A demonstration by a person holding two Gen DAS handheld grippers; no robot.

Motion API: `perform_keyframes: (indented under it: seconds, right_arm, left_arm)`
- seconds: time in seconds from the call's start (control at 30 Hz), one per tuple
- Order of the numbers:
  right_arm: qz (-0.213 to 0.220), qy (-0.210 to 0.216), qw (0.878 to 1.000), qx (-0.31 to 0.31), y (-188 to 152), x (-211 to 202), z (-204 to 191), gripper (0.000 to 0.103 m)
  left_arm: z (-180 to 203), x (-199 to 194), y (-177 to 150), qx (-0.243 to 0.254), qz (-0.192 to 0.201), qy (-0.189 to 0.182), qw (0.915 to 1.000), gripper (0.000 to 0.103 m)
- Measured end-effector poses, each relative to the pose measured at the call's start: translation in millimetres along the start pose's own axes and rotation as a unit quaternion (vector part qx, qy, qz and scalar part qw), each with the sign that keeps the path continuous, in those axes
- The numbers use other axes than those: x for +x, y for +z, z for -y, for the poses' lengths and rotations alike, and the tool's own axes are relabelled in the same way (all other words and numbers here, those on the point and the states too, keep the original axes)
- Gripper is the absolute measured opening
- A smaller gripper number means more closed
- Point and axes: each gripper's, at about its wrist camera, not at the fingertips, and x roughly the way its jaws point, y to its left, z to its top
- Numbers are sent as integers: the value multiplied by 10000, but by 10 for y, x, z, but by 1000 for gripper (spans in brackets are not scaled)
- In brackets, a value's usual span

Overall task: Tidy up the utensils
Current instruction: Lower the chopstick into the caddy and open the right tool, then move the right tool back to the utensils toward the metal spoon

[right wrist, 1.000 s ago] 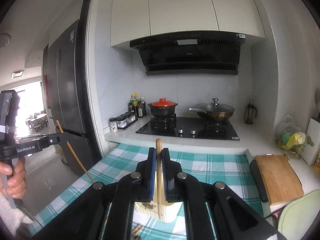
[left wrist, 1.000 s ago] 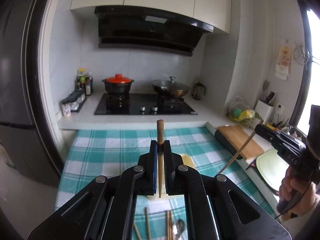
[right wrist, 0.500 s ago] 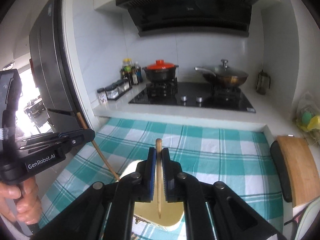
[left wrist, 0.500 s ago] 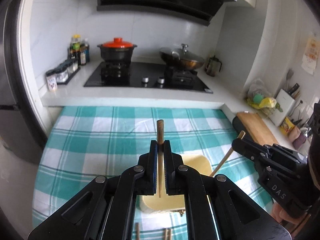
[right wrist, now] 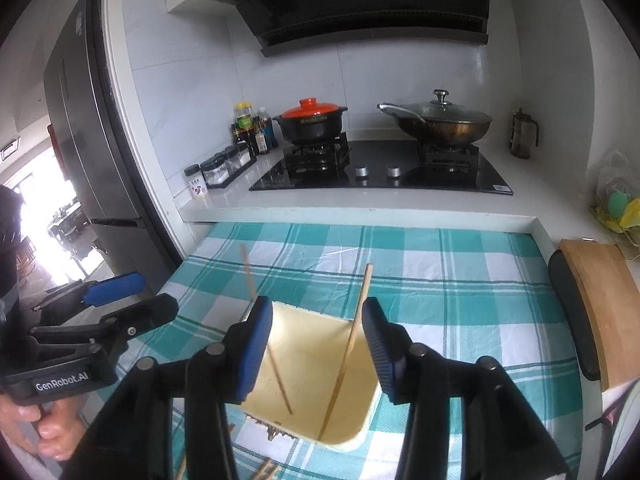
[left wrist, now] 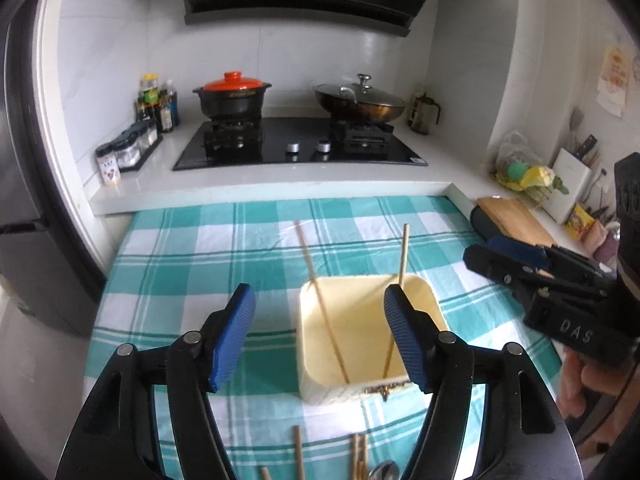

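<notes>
A: Cream plastic, square, open at the top: the holder [left wrist: 434, 312] stands on the teal-and-white checked cloth [left wrist: 192, 264], and everything else sits around it.

B: What is inside the holder?

A: 2 wooden chopsticks. The left chopstick [left wrist: 320, 308] leans toward the holder's left rear corner, the right chopstick [left wrist: 402, 256] stands near its right wall; both tips rest on the holder's floor and both tops rise above its rim. From the right wrist they show the same way, left chopstick [right wrist: 280, 380] and right chopstick [right wrist: 348, 344].

B: And the tools?

A: The left gripper [left wrist: 318, 334] hangs just in front of the holder, its jaws opening, blue pads wide apart, pressing on nothing. The right gripper [right wrist: 316, 350] is over the holder's near side, jaws also opening, the right chopstick rising between its pads but touched by neither. In the left wrist view the right gripper [left wrist: 504, 254] sits to the holder's right; a hand [left wrist: 580, 384] grips its handle.

B: Anything left out of the holder?

A: Yes, on the cloth in front of it: several loose chopsticks [left wrist: 298, 452] and a spoon [left wrist: 384, 472], cut off by the frame edge. Beyond the holder, past the cloth, a hob [left wrist: 300, 148] carries a pot with a red lid [left wrist: 232, 98] and a lidded wok [left wrist: 360, 100].
</notes>
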Motion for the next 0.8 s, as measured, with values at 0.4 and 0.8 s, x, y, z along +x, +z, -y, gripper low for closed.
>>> perform_keyframes:
  seconds: [0.4,0.8]
  right_arm:
    - [-1,-337,9979,-547,-1410,-1494,-41,49]
    - [-80,-858,9963,-72,-3146,-1832,-180,49]
  left_arm:
    - [-209,-1235,-1702,333,-5,185,9993,99]
    - [-128,-1293,-2893,-313,-659,612,9955,102]
